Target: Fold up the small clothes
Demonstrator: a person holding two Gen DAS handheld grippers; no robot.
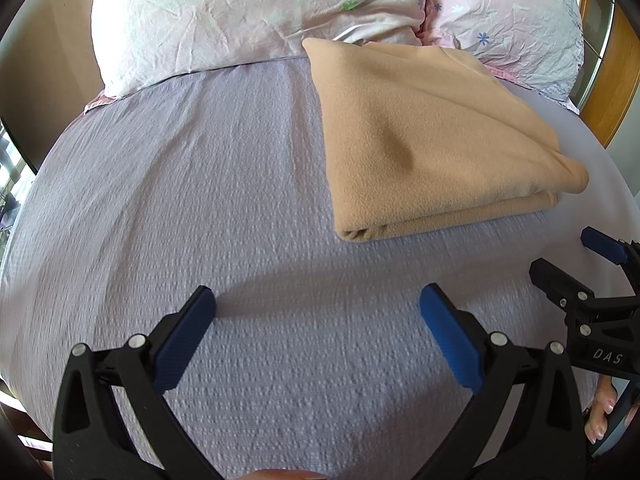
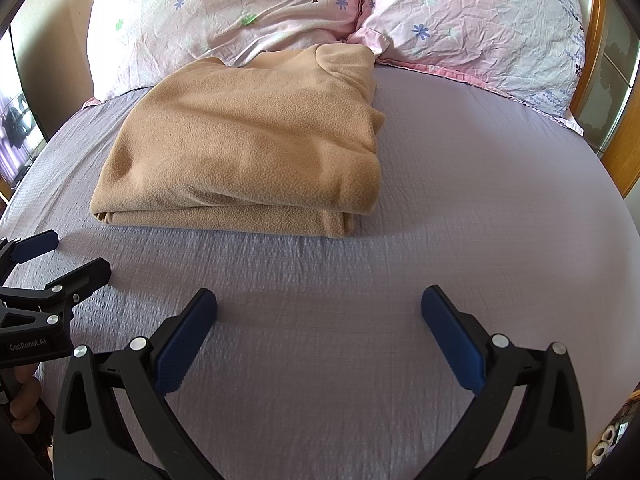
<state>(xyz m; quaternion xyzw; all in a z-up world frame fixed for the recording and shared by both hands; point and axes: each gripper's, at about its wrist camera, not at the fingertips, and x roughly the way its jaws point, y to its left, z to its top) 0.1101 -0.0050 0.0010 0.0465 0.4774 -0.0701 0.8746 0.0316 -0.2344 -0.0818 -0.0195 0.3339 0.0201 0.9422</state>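
The left gripper and right gripper are both spread wide, holding nothing, over the bumpy lilac bed sheet. Their handles are cut off. Ahead is open sheet. The folded tan fleece garment lies flat, its long side reaching toward the flowery pink pillows.

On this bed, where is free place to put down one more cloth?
Bare sheet lies left of the folded tan fleece, below the pillows. Another patch lies right of it, toward the wooden frame. The near strip before both open grippers is also bare. The head end is crowded.
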